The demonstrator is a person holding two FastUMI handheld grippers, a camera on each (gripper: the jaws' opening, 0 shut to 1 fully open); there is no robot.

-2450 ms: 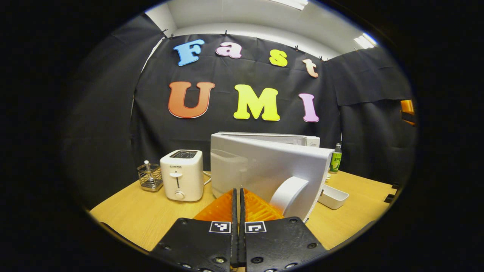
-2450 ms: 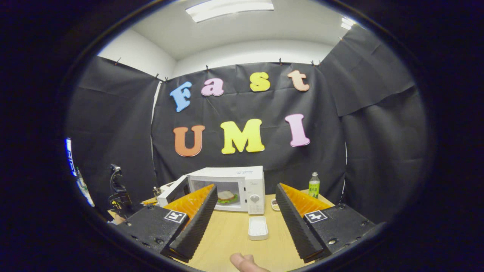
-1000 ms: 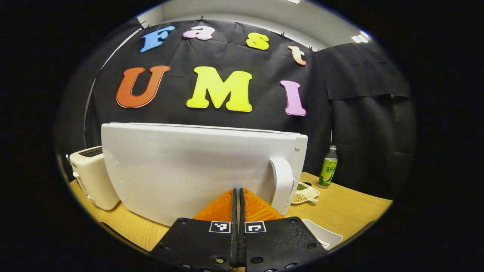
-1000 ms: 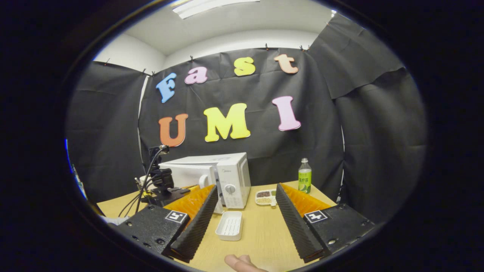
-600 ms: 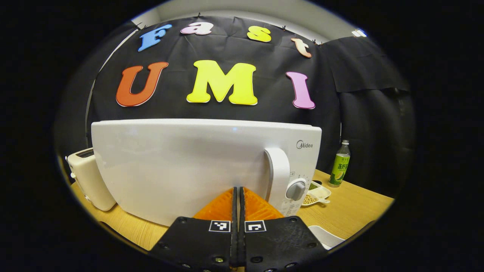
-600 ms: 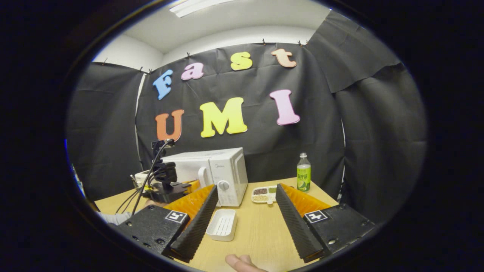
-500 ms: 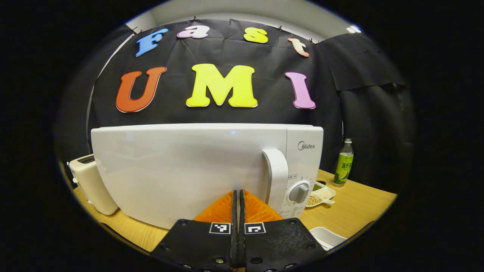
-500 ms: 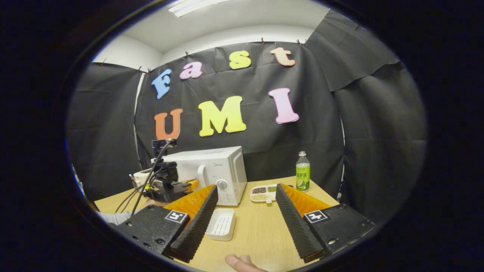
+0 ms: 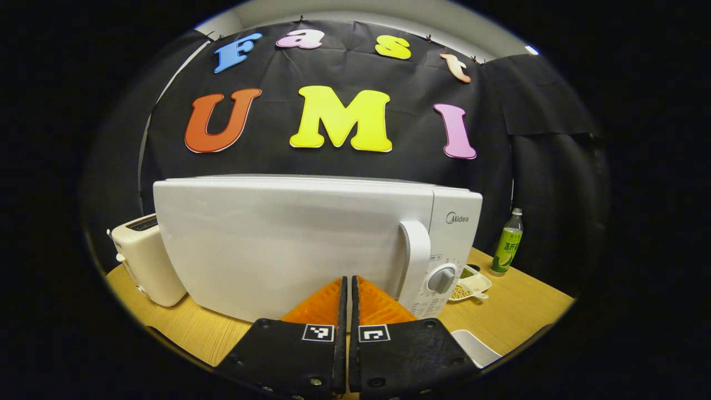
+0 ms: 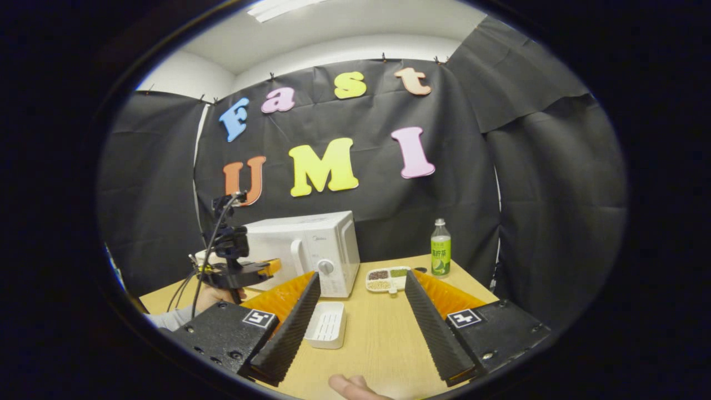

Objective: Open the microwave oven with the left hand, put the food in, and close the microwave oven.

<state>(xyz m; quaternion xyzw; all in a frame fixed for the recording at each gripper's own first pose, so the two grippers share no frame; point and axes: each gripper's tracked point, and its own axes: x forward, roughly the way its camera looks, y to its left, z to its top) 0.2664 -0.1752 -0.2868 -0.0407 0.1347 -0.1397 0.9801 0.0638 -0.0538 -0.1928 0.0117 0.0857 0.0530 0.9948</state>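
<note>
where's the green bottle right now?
The green bottle stands at the table's far edge against the black cloth, right of the microwave, just behind the divided snack dish.

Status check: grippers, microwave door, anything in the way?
Left gripper shut, empty, tips at the door. Right gripper open, empty, held back. White microwave oven door looks closed. White rectangular tray on table, clear of the door.
</note>
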